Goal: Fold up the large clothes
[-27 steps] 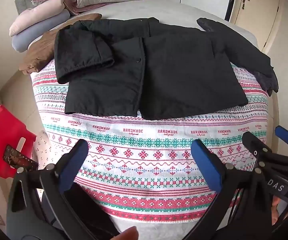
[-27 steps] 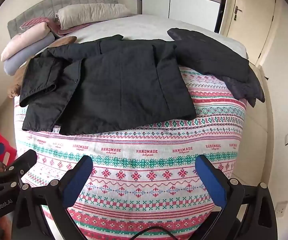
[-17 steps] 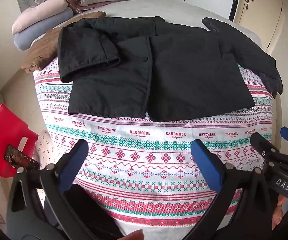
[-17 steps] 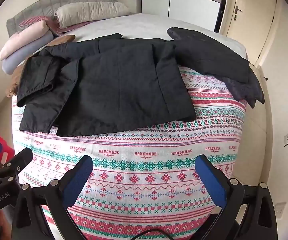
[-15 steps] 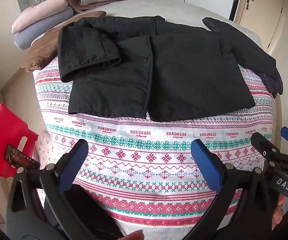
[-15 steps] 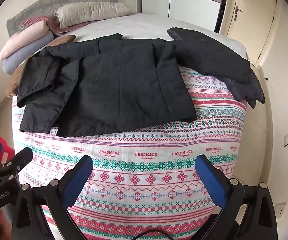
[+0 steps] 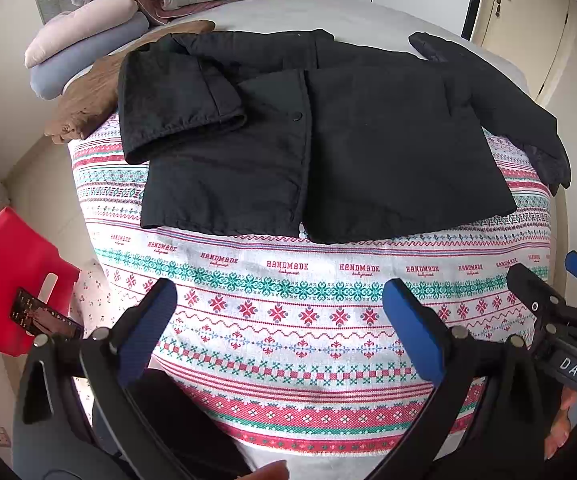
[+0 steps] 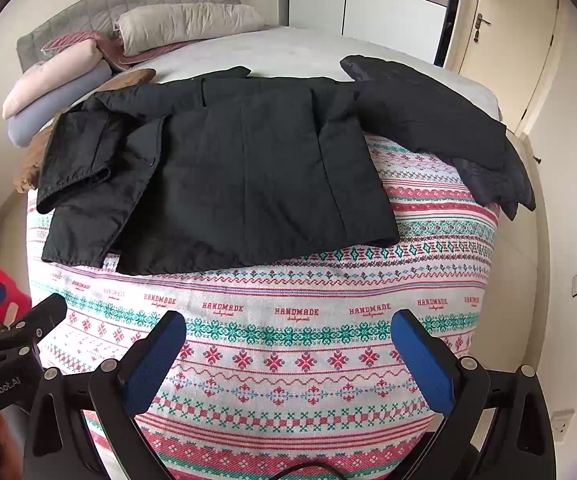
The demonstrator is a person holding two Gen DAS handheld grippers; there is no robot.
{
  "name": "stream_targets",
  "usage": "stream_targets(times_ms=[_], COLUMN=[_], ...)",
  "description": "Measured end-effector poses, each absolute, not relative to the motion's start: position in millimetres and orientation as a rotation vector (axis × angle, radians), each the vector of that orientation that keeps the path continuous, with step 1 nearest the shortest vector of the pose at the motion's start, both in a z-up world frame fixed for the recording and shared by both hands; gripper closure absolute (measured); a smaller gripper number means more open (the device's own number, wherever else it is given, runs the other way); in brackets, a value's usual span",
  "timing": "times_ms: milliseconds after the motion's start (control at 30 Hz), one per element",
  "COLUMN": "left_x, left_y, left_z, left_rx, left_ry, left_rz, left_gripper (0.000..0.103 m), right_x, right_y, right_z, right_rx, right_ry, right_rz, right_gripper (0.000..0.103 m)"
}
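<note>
This is a home bedroom. A bed (image 8: 296, 52) with a grey padded headboard (image 8: 128, 0) at eleven o'clock carries stacked pillows (image 8: 184, 26) and a patterned knit-style blanket (image 8: 288, 344). White wardrobe doors (image 8: 388, 4) stand at twelve o'clock, and a cream room door (image 8: 500, 28) with a lever handle at one o'clock.

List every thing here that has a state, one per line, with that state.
Left hand-held gripper: open, holding nothing, above the blanket.
Right hand-held gripper: open, holding nothing.
Black jacket: lying flat on the patterned blanket, front closed.
Jacket's left sleeve: folded in over the front.
Jacket's right sleeve: spread out, cuff hanging past the bed edge.
Door: closed.
</note>
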State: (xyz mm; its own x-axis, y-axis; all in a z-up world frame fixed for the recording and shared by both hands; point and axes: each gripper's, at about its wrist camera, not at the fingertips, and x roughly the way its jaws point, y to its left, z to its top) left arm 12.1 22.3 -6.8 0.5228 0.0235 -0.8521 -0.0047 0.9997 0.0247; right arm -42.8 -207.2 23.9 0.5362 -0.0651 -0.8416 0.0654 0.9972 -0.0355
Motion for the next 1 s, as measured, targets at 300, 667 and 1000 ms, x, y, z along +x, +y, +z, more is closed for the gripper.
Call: stream_targets(times_ms=[300, 667, 1000], left_x=[12.2, 12.3, 11.9], left_y=[20.7, 20.6, 17.7], left_z=[-7.5, -8.2, -10.4], left_rx=[0.023, 0.023, 0.027], left_ry=[1.022, 1.024, 1.026], left_rz=[0.017, 0.016, 0.013], left_gripper=[0.001, 0.001, 0.001], right_x=[-42.6, -42.0, -43.3], right_y=[-205.6, -205.4, -206.2], right_z=[23.2, 22.9, 23.1], right_rx=[0.001, 0.002, 0.014], right_ry=[1.003, 1.002, 1.004], right_rz=[-0.075, -0.074, -0.074], right_gripper=[0.0, 0.0, 0.0])
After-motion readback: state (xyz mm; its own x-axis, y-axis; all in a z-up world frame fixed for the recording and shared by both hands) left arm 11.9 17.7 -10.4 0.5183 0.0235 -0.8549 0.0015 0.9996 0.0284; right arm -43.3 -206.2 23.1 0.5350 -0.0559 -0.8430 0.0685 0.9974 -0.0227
